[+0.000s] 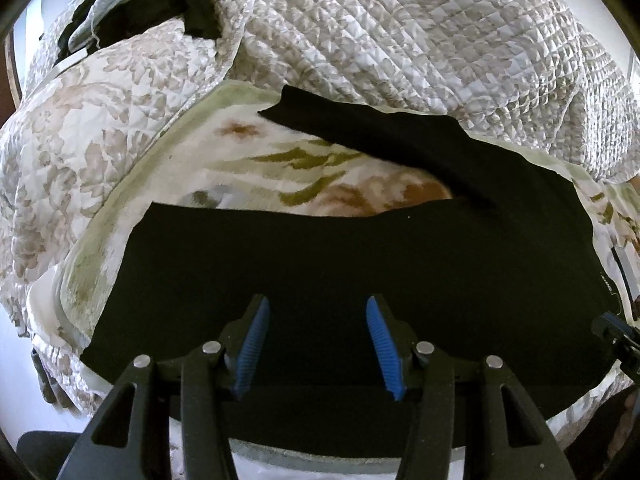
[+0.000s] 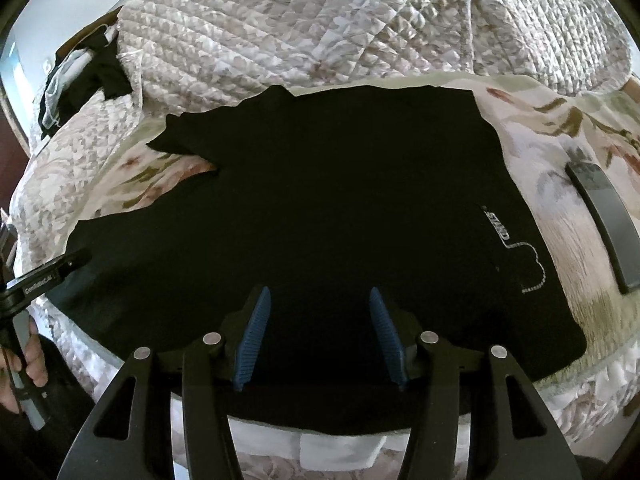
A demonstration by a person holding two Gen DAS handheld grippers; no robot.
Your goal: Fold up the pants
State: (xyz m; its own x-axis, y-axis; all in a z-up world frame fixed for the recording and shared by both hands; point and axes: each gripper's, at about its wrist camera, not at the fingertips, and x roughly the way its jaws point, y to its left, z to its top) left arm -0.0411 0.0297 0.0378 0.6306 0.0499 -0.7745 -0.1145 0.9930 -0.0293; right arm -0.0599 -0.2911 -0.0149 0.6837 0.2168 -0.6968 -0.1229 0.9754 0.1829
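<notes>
Black pants [image 2: 320, 184] lie flat on a floral blanket [image 1: 280, 152], with a small white logo [image 2: 508, 232] near their right end. The two legs run out to the left, the far leg [image 1: 380, 136] angled away from the near leg [image 1: 320, 248]. My left gripper [image 1: 317, 300] hovers open over the near leg, and nothing sits between its blue pads. Over the right half of the pants my right gripper [image 2: 319, 290] also stands open and empty. A hand [image 2: 32, 356] holding the left tool shows at the left edge of the right wrist view.
A quilted cream coverlet [image 1: 400, 32] is bunched up behind the pants. Dark and pale clothes [image 1: 160, 4] are heaped at the far left. A flat dark slab like a phone [image 2: 604, 216] lies on the blanket just right of the pants. The bed's near edge [image 2: 340, 448] runs below the grippers.
</notes>
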